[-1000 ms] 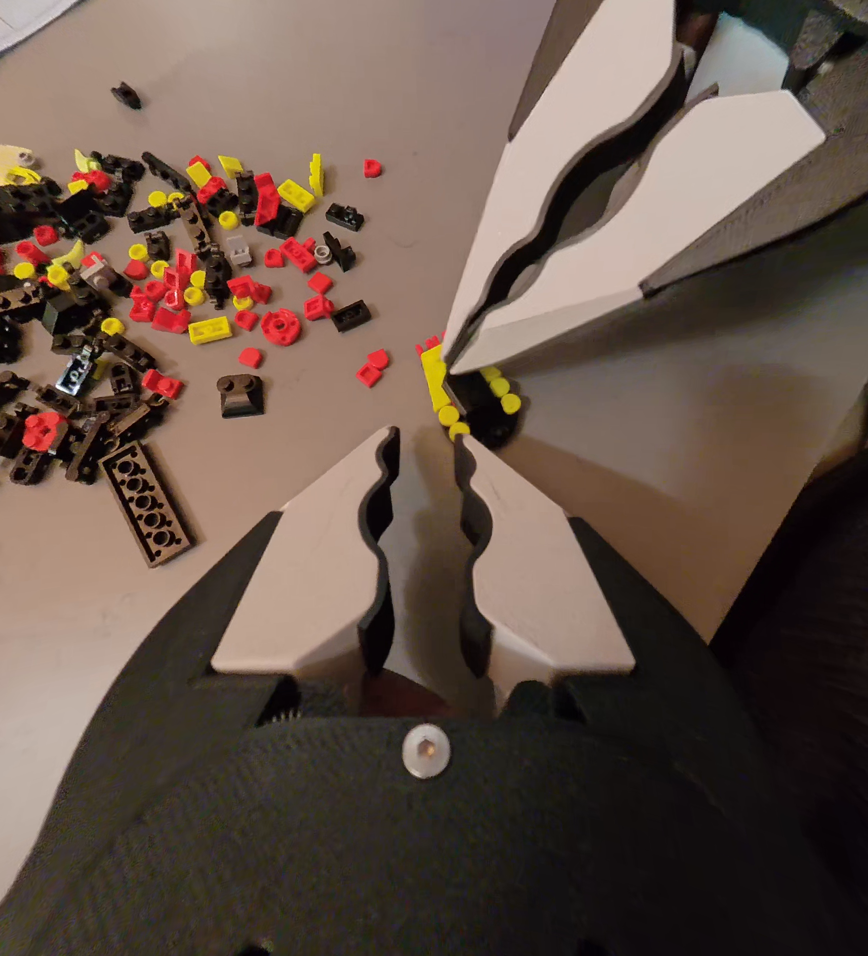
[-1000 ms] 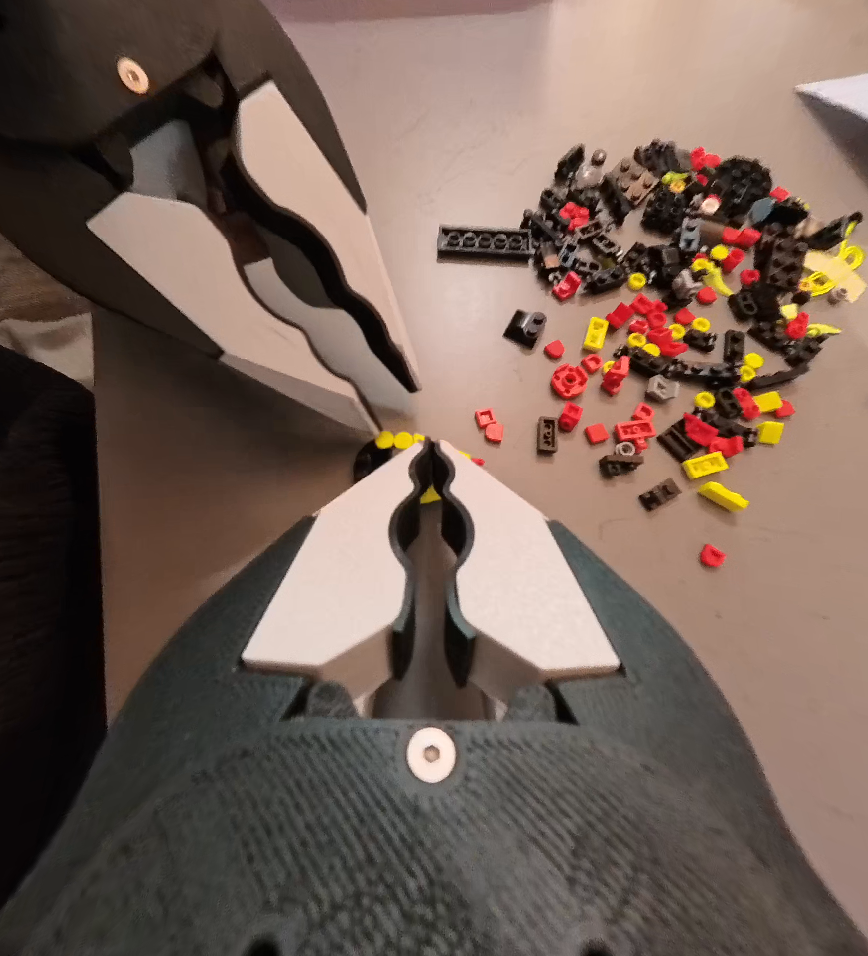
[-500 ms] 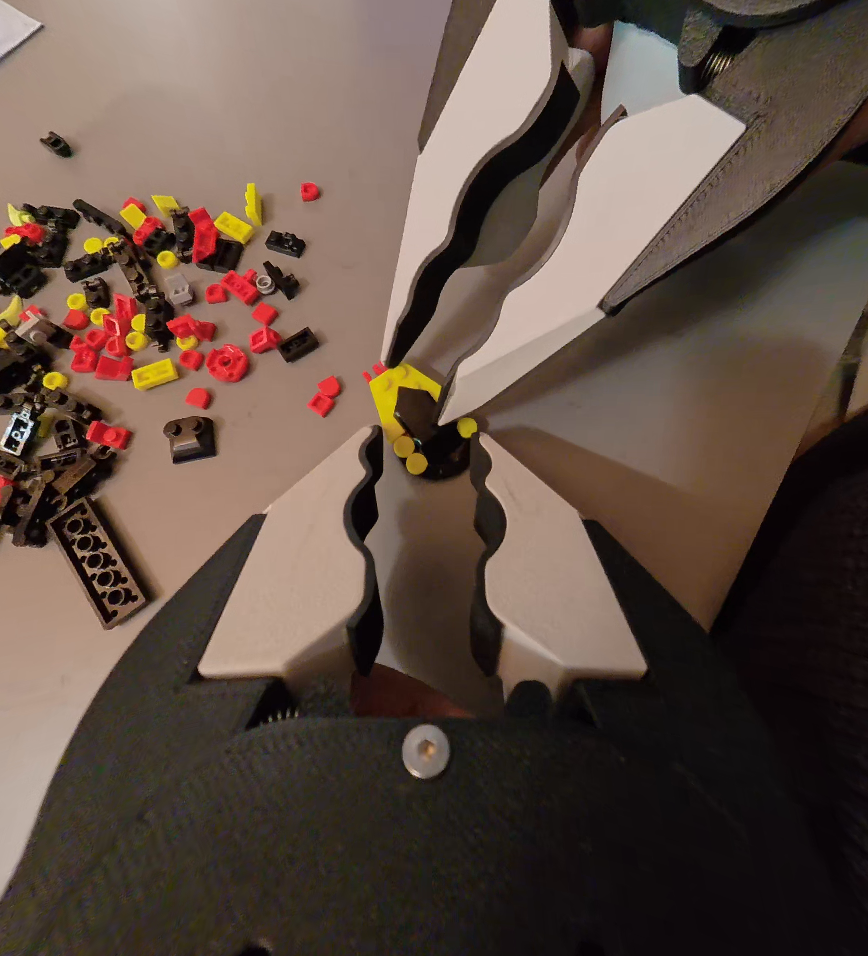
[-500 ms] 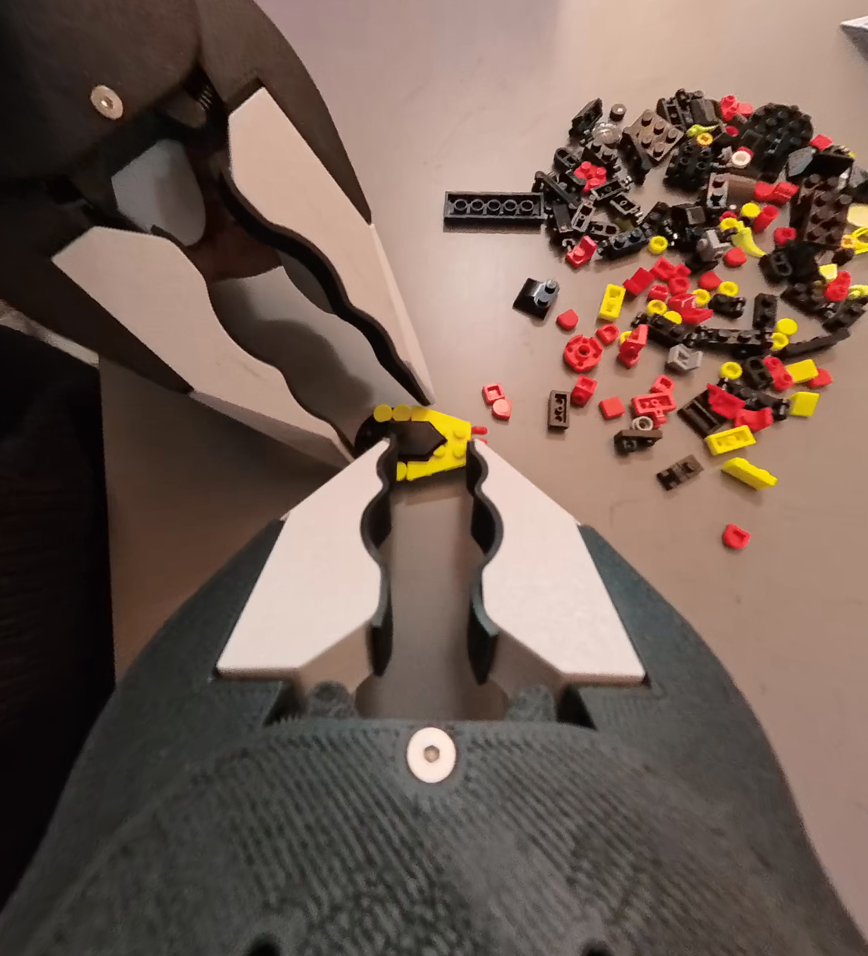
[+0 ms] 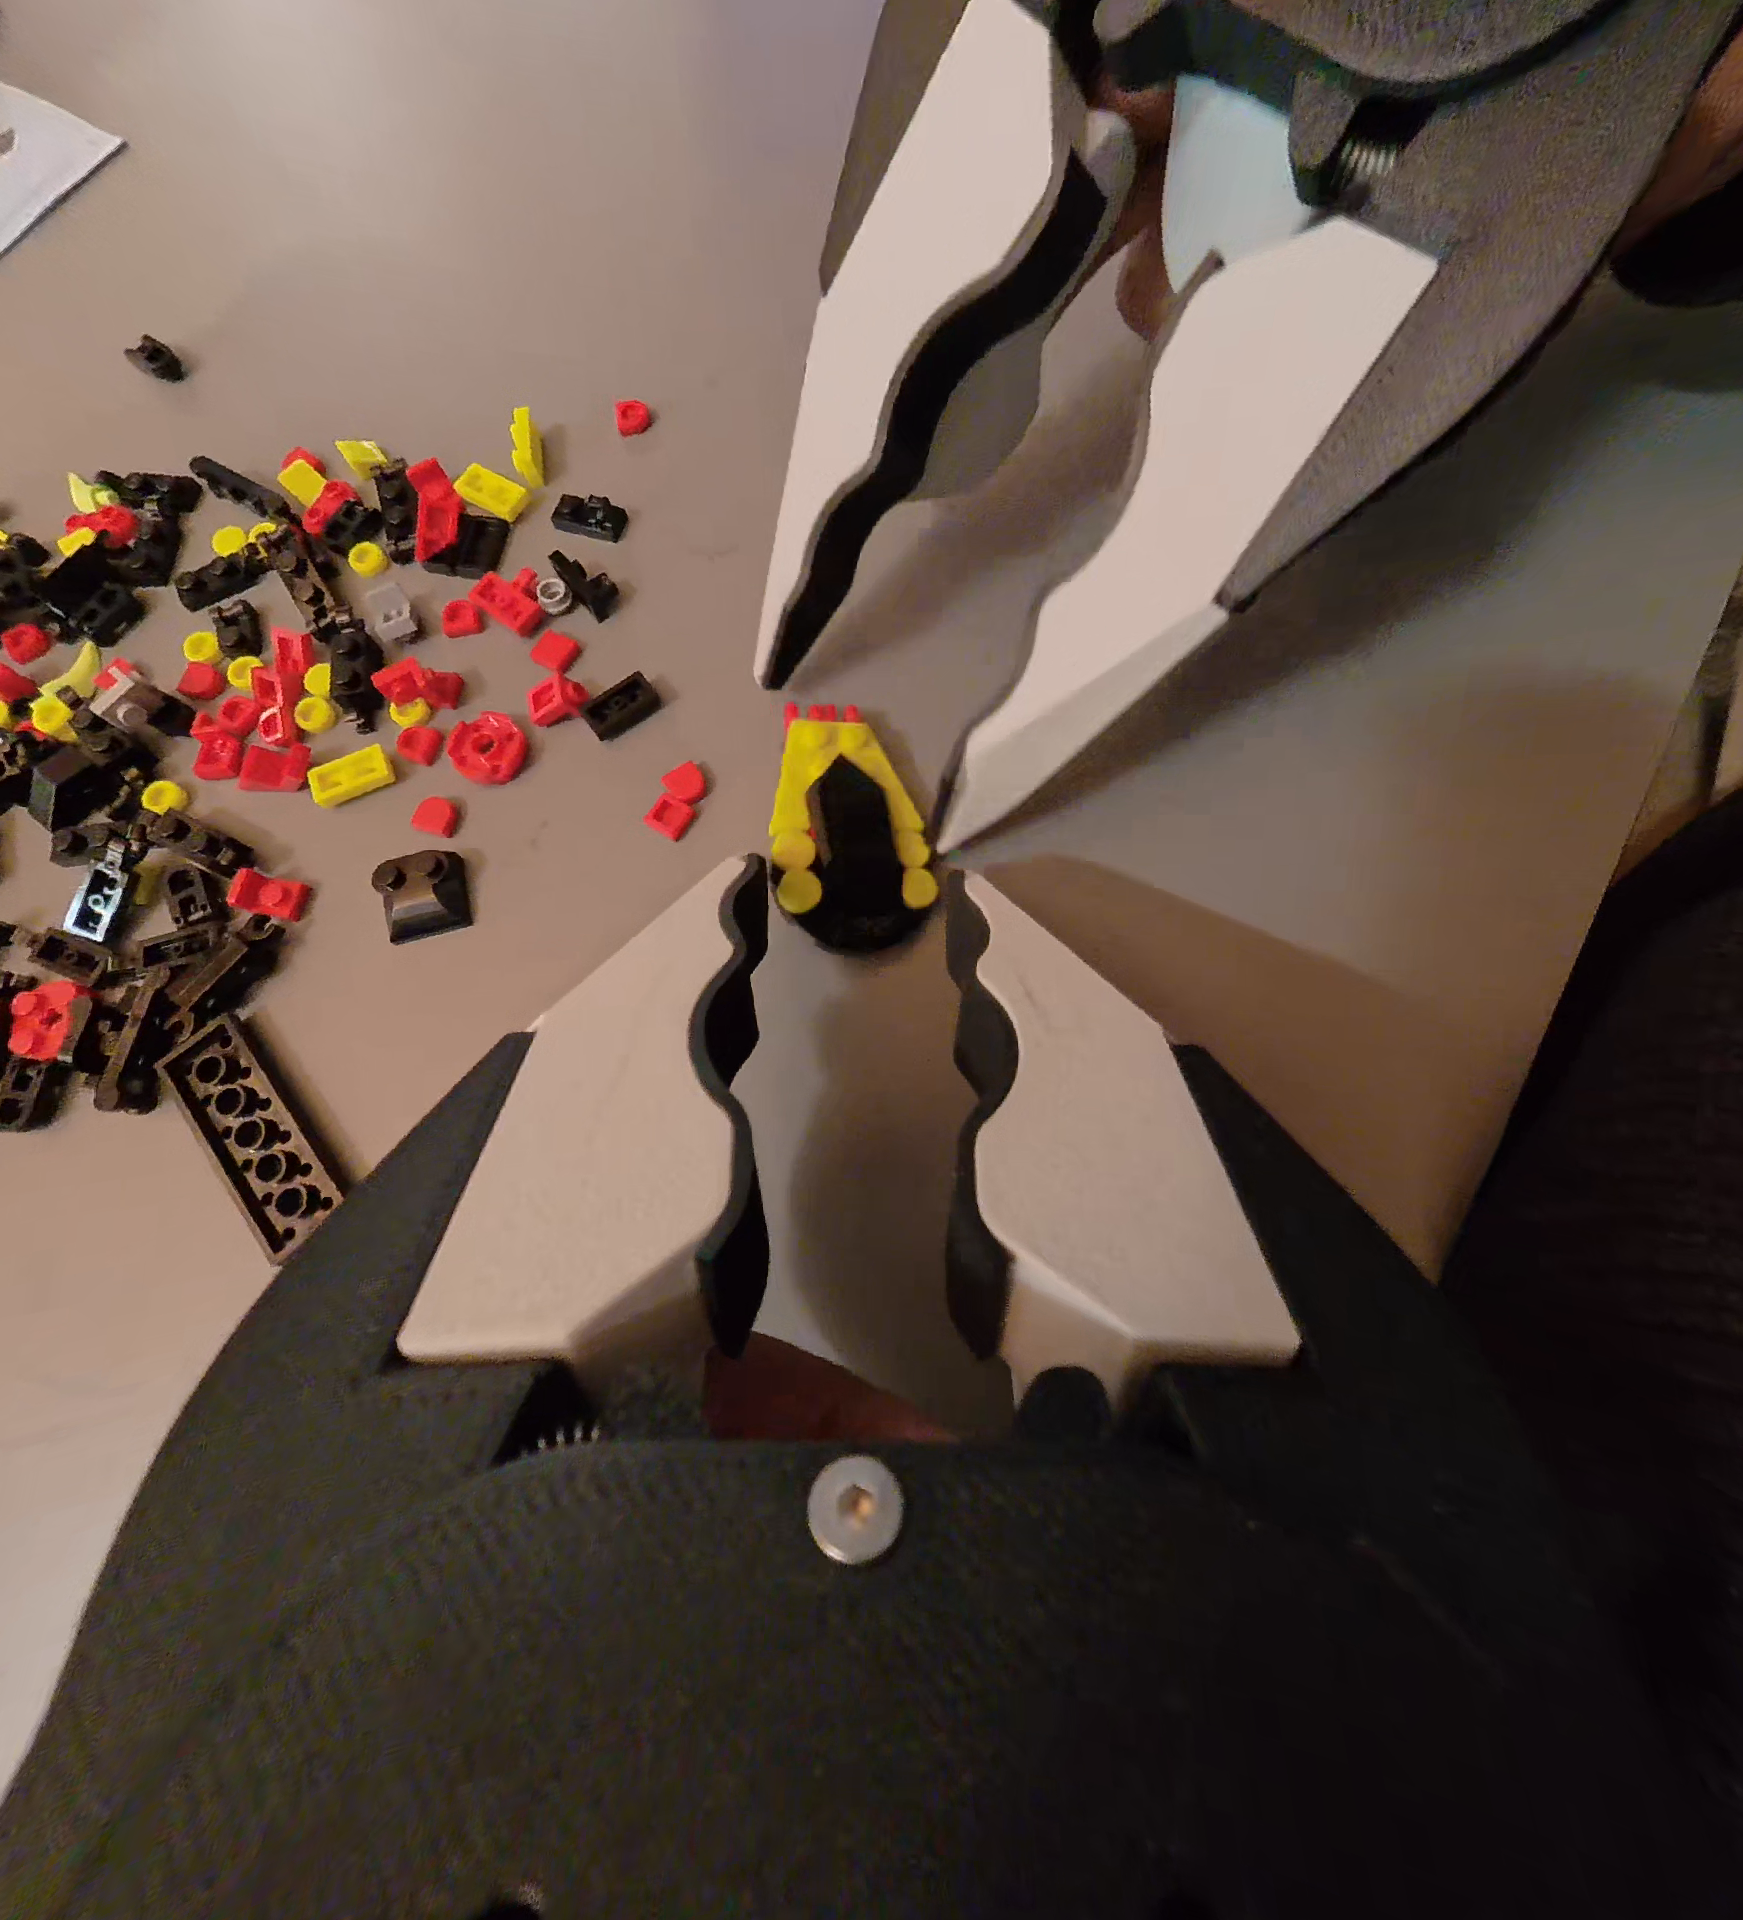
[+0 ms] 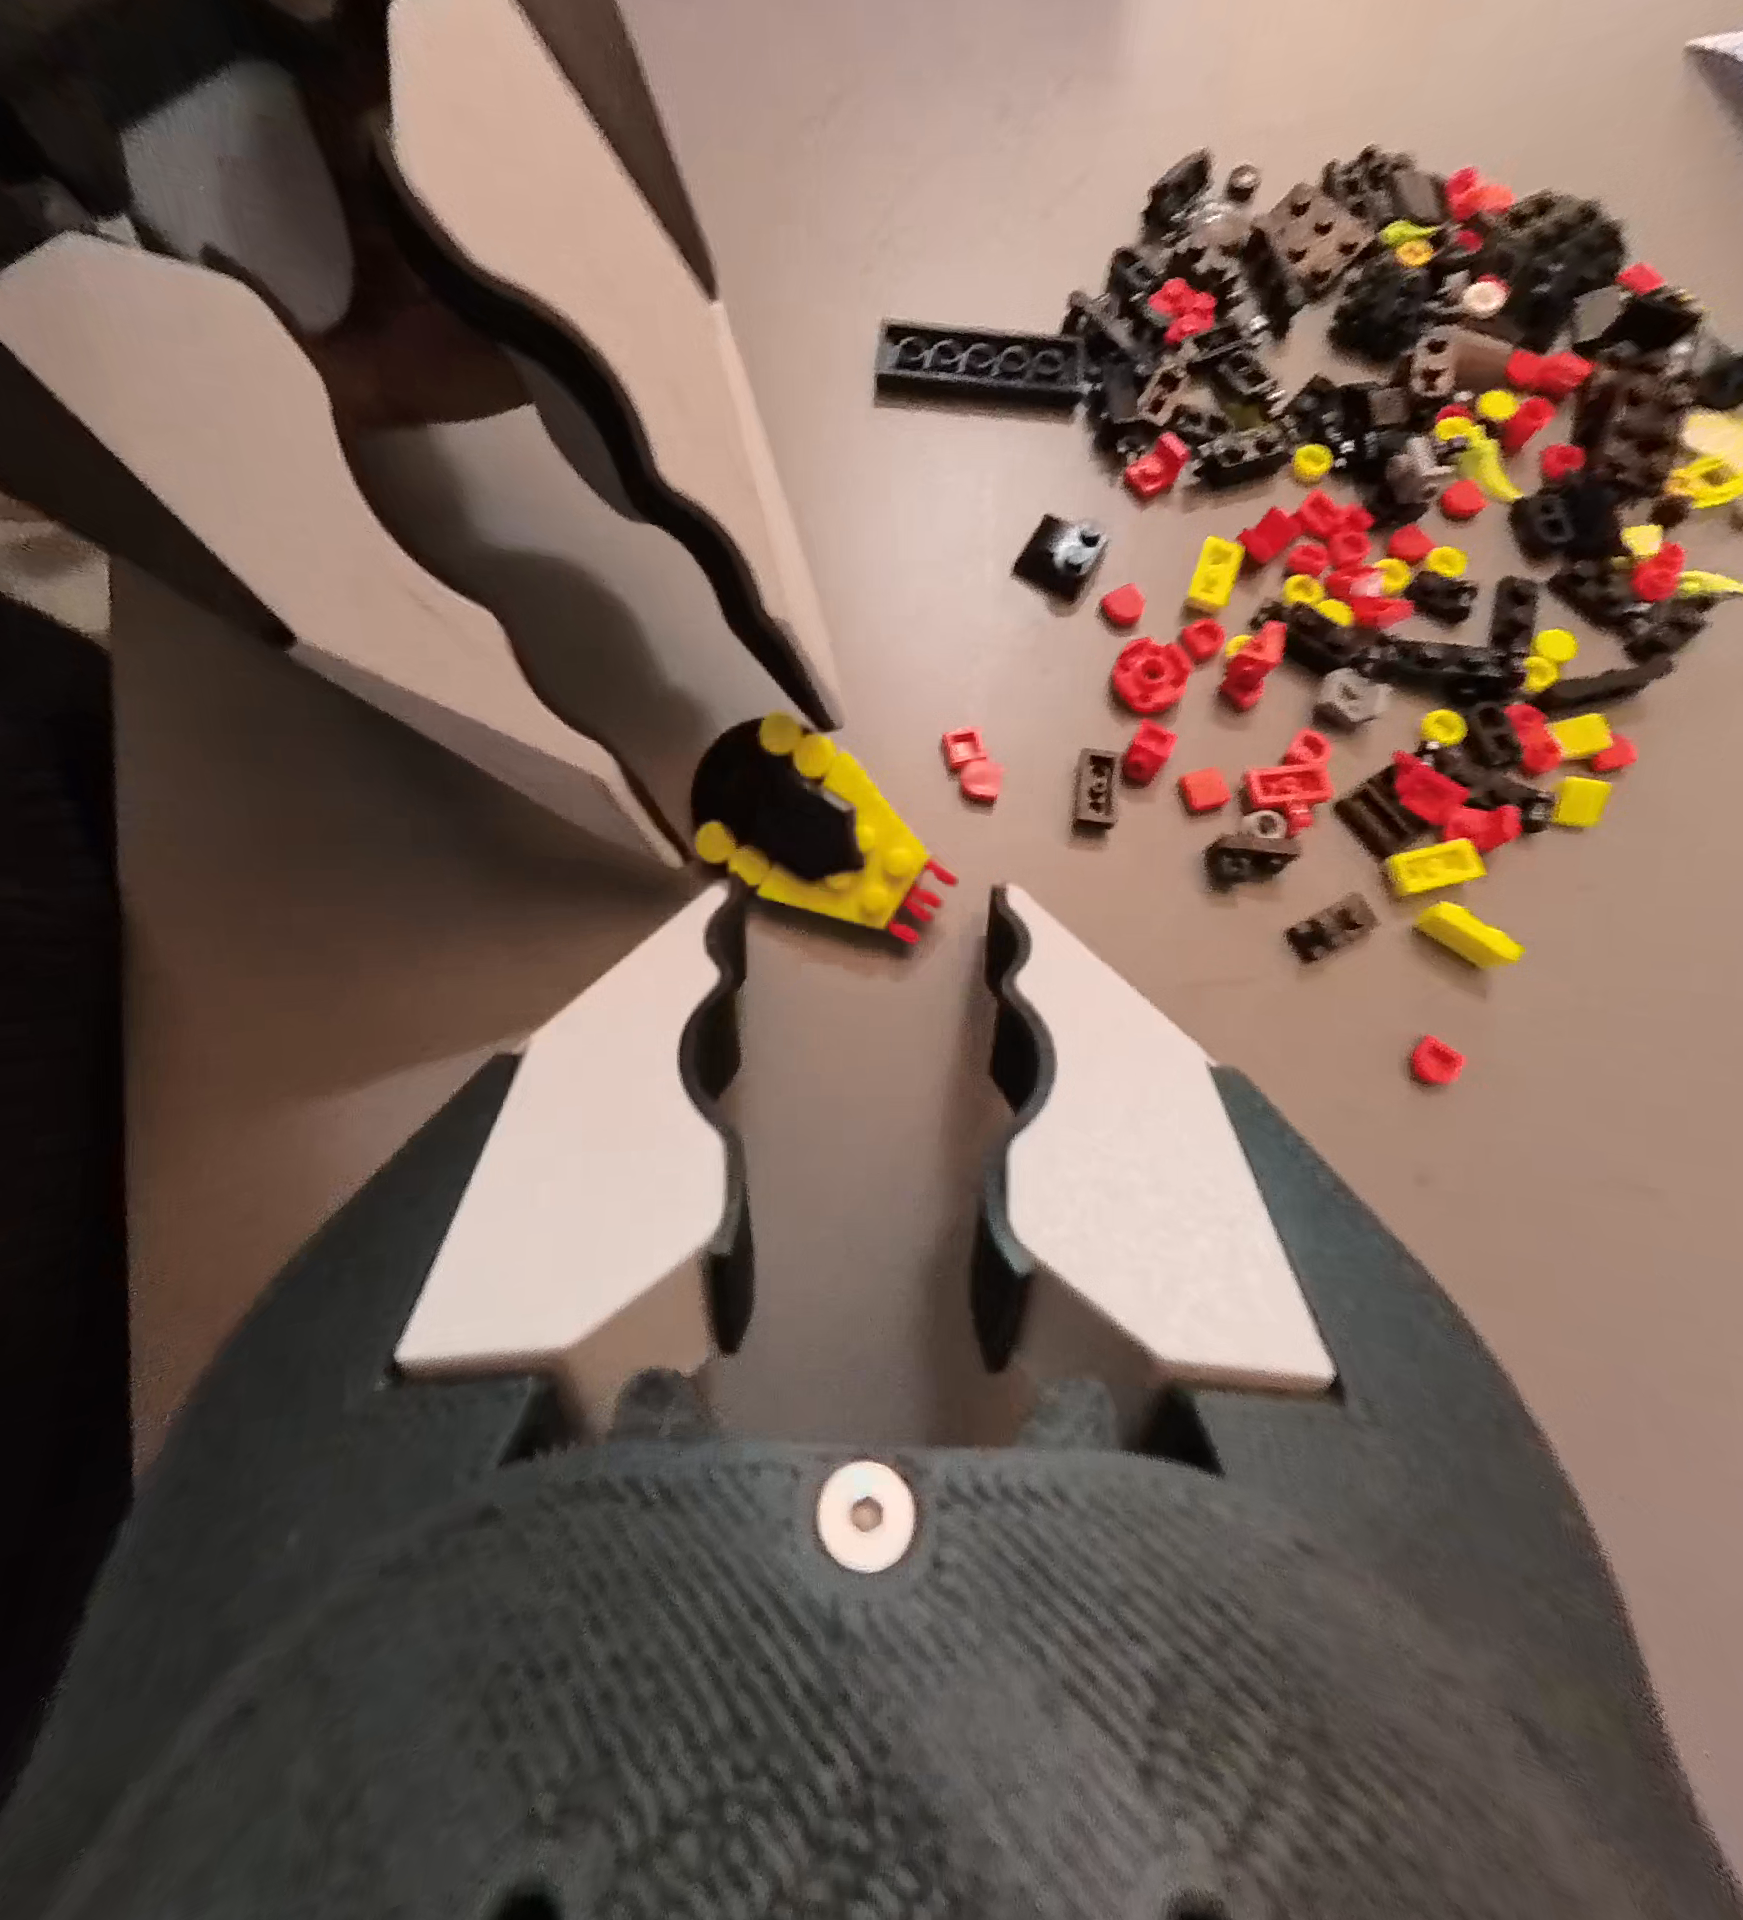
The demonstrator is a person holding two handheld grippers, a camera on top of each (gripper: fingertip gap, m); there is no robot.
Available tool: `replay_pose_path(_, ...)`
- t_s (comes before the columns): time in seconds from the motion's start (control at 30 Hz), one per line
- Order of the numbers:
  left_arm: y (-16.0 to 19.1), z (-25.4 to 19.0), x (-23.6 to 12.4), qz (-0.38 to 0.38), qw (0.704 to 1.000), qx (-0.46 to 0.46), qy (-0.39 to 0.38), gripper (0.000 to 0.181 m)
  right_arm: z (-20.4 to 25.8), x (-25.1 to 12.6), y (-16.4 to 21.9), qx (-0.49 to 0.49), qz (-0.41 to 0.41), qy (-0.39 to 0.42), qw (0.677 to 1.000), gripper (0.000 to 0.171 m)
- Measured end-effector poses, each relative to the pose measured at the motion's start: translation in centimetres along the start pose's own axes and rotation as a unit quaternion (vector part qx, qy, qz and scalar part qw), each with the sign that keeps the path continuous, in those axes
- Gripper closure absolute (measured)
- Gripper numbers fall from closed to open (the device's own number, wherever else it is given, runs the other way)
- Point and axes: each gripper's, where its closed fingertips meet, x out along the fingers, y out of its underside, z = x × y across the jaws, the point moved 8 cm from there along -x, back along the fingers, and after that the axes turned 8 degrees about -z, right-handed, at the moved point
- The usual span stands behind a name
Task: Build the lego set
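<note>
- Lying on worktop (image 5: pixel 1262 987): small yellow-black build (image 5: pixel 851 831), at left gripper (image 5: pixel 851 883) tips, spread.
- Right gripper (image 6: pixel 862 909) spread, build just left-ahead.
- Loose brick pile (image 6: pixel 1418 540) right-ahead of it.

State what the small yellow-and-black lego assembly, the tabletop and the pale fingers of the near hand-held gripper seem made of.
Small yellow-and-black lego assembly: moulded plastic, glossy, by its crisp studs and sheen.
Grey-beige tabletop: smooth and matte, perhaps laminate; no grain shows.
Pale fingers of the left hand-held gripper: likely printed plastic, flat and dull, with dark wavy inner pads.
</note>
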Motion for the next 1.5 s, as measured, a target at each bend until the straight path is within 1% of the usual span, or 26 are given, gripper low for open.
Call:
replay_pose_path(0.07,0.0,0.1,0.1,0.004,1.000,0.000,-0.005,0.150,0.5,0.2,0.1,-0.007,0.010,-0.013,1.000,0.130)
replay_pose_path(0.1,0.1,0.1,0.1,0.005,1.000,-0.001,-0.008,0.148,0.7,0.2,0.0,-0.008,0.011,-0.020,1.000,0.136)
replay_pose_path(0.17,0.1,0.3,0.0,0.006,1.000,-0.002,-0.011,0.148,1.0,0.2,0.1,-0.005,0.016,-0.032,0.999,0.141)
replay_pose_path(0.3,0.2,0.3,-0.1,0.004,1.000,-0.003,-0.005,0.150,1.0,-0.1,0.2,-0.001,0.016,-0.046,0.999,0.149)
replay_pose_path(0.4,0.2,0.2,-0.1,0.002,1.000,0.002,-0.001,0.151,1.1,-0.3,0.0,-0.010,0.011,-0.052,0.999,0.151)
replay_pose_path(0.5,0.1,0.4,-0.3,-0.004,1.000,0.010,-0.008,0.151,1.3,-0.6,-0.4,-0.056,-0.005,-0.041,0.998,0.152)
replay_pose_path(0.6,0.1,0.8,-0.5,-0.011,1.000,0.001,-0.007,0.150,1.5,-1.3,-1.2,-0.129,-0.035,-0.008,0.991,0.152)
replay_pose_path(0.7,-0.2,1.3,-0.9,-0.037,0.998,-0.052,0.015,0.150,2.0,-1.8,-1.7,-0.190,-0.058,0.014,0.980,0.152)
replay_pose_path(0.77,-0.5,1.8,-1.2,-0.052,0.993,-0.103,0.034,0.149,2.0,-1.8,-1.6,-0.197,-0.054,0.018,0.979,0.152)
replay_pose_path(0.83,-0.6,2.3,-1.4,-0.060,0.984,-0.161,0.054,0.144,1.9,-2.0,-1.8,-0.206,-0.066,0.028,0.976,0.152)
replay_pose_path(0.9,-0.6,2.7,-1.6,-0.072,0.968,-0.222,0.091,0.143,1.9,-2.6,-2.5,-0.215,-0.094,0.042,0.971,0.153)
replay_pose_path(1.0,-1.0,2.9,-2.1,-0.111,0.931,-0.305,0.170,0.143,2.3,-3.5,-3.4,-0.220,-0.150,0.033,0.963,0.153)
replay_pose_path(1.07,-1.7,2.8,-2.8,-0.149,0.900,-0.340,0.229,0.148,2.6,-4.1,-3.8,-0.216,-0.182,0.020,0.959,0.153)
replay_pose_path(1.1,-1.9,2.7,-3.0,-0.164,0.887,-0.351,0.252,0.157,2.6,-4.3,-4.0,-0.210,-0.194,0.018,0.958,0.153)
replay_pose_path(1.13,-2.1,2.7,-3.2,-0.171,0.880,-0.358,0.263,0.160,2.6,-4.4,-4.1,-0.204,-0.203,0.016,0.958,0.153)
replay_pose_path(1.2,-2.2,2.7,-3.3,-0.176,0.881,-0.347,0.269,0.167,2.4,-4.5,-4.0,-0.185,-0.209,0.009,0.960,0.152)
replay_pose_path(1.23,-2.3,2.7,-3.4,-0.179,0.886,-0.336,0.265,0.171,2.2,-4.4,-3.9,-0.172,-0.207,0.008,0.963,0.152)
replay_pose_path(1.27,-2.3,2.7,-3.4,-0.182,0.897,-0.318,0.249,0.171,2.1,-4.4,-3.9,-0.157,-0.210,0.003,0.965,0.151)
replay_pose_path(1.4,-2.7,2.6,-3.9,-0.203,0.934,-0.221,0.194,0.171,1.4,-5.1,-4.3,-0.094,-0.251,-0.020,0.963,0.148)
replay_pose_path(1.5,-2.8,2.0,-4.3,-0.207,0.957,-0.122,0.165,0.171,1.2,-5.5,-4.2,-0.054,-0.264,-0.058,0.961,0.148)
